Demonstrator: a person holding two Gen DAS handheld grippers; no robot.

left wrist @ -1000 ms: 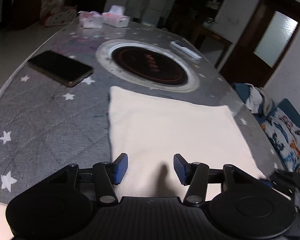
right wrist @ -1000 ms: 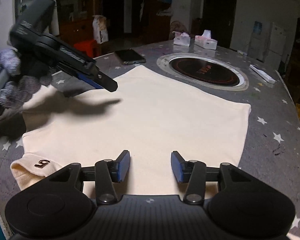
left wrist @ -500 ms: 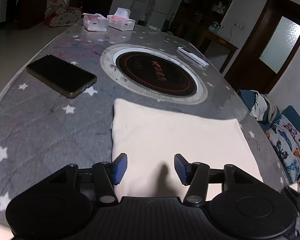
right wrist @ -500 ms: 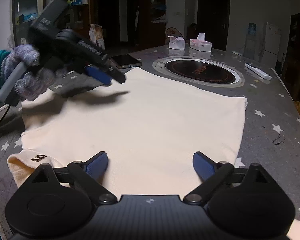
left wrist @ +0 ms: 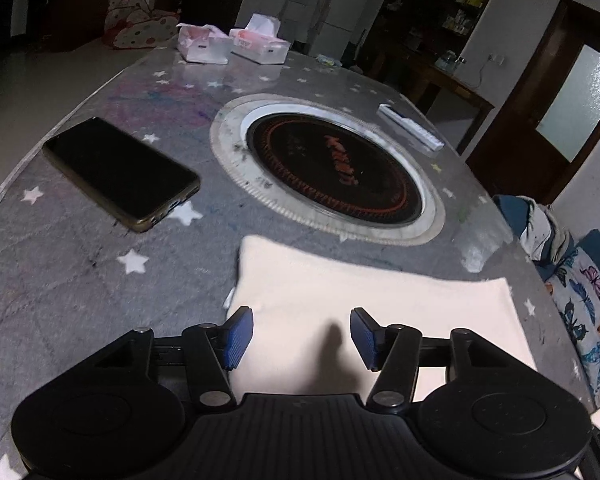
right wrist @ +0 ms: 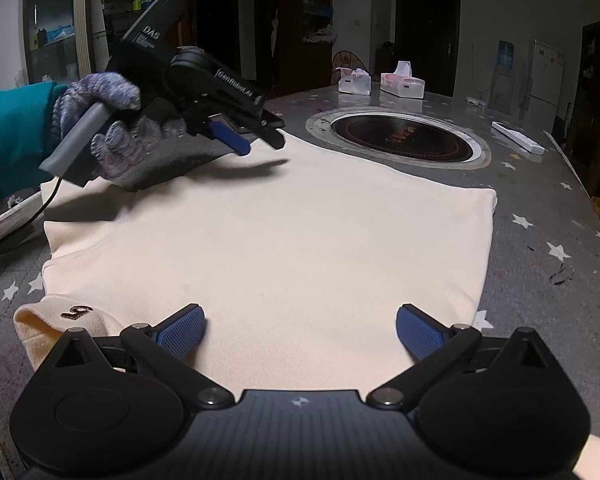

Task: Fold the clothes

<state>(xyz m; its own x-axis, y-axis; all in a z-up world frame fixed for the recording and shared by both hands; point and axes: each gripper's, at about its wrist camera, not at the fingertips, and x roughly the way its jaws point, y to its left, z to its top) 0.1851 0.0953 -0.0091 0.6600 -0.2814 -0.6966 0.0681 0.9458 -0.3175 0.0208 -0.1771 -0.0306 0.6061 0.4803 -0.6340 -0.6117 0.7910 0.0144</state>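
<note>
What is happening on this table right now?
A person with a handheld gripper in each hand is folding a cream garment spread flat on the star-patterned table. The right gripper has just opened wide above the near edge, holding nothing. The left gripper hovers half open over the far corner.

Left hand-held gripper (left wrist: 301, 336) hovers over cream garment (left wrist: 380, 312) — jaws apart, just widening (nothing between them).
</note>
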